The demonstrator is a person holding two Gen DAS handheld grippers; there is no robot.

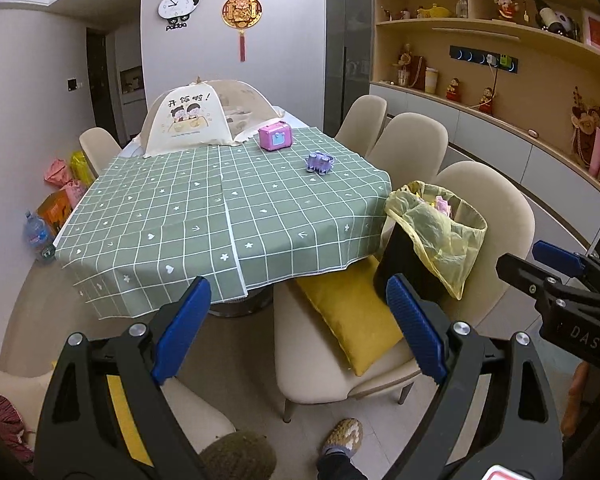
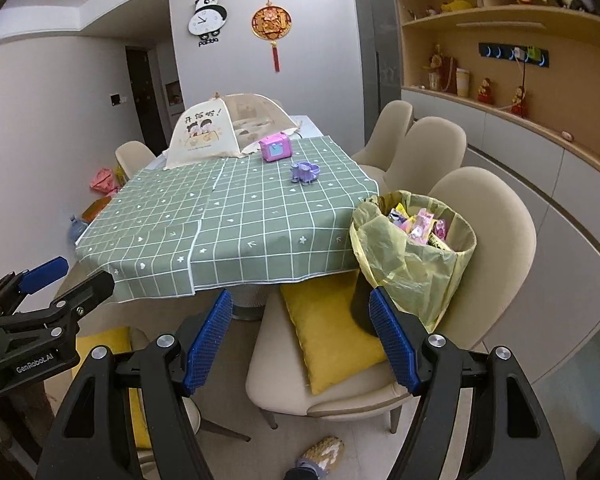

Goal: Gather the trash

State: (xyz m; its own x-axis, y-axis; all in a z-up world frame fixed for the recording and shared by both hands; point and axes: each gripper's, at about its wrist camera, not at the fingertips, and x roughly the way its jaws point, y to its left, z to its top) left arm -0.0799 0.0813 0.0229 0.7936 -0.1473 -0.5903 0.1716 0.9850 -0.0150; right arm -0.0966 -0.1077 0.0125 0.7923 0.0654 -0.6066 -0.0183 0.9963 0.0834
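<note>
I see the black trash bin [image 2: 360, 308], lined with a yellow bag [image 2: 404, 264], standing upright on a beige chair [image 2: 496, 216], colourful wrappers [image 2: 420, 226] piled inside near its rim.

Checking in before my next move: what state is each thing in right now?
Left gripper: open, empty.
Right gripper: open, empty.
Trash bin: upright on chair, bag-lined, holding wrappers.
Food cover: unfolded on table.
Pink box: closed.
Green tablecloth: spread, no visible trash.
</note>
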